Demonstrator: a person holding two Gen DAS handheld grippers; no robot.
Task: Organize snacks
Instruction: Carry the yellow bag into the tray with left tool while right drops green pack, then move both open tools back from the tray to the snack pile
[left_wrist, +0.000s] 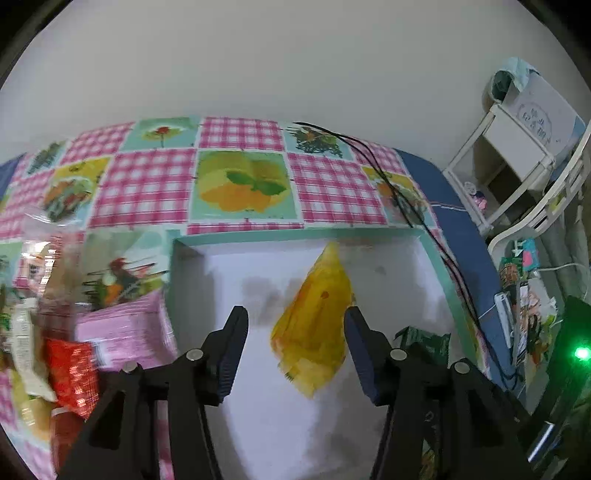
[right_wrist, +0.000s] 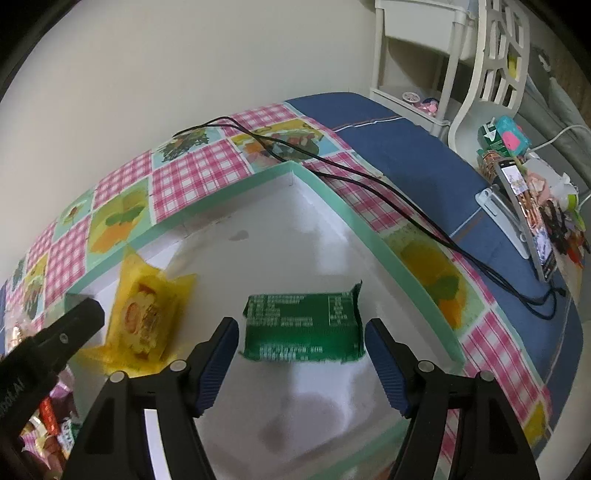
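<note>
The left gripper (left_wrist: 295, 314) is spread wide with nothing between its fingers, held over the white floor of a shallow box with a mint-green rim (left_wrist: 295, 230). Directly ahead of it, framed by its two blue-padded fingers, a yellow snack packet (left_wrist: 314, 325) lies flat on the box floor, its narrow end pointing away toward the far wall of the box. Just to the right of the right-hand finger, a corner of a green snack packet (left_wrist: 424, 341) shows, also inside the box.

The right gripper (right_wrist: 301, 326) is likewise spread and holds nothing. The green snack packet (right_wrist: 303, 326) lies flat just beyond its fingertips, printed side up, about as wide as the gap between the fingers; whether the pads touch its ends cannot be told. To the left of this gripper the yellow snack packet (right_wrist: 146, 321) rests against the box's left wall, and the dark finger of the left gripper (right_wrist: 74, 325) reaches in beside it.

The box sits on a tabletop covered by a pink-checked patchwork cloth (left_wrist: 240, 177) with fruit and flower panels. To the left of the left gripper, outside the box, a heap of loose snacks (left_wrist: 55, 350) in red, pink and clear wrappers lies blurred on the cloth. A black cable (right_wrist: 369, 181) runs across the cloth beyond the box's far right corner. Further right stand a phone on a stand (right_wrist: 524, 218) and a white chair (right_wrist: 491, 66).
</note>
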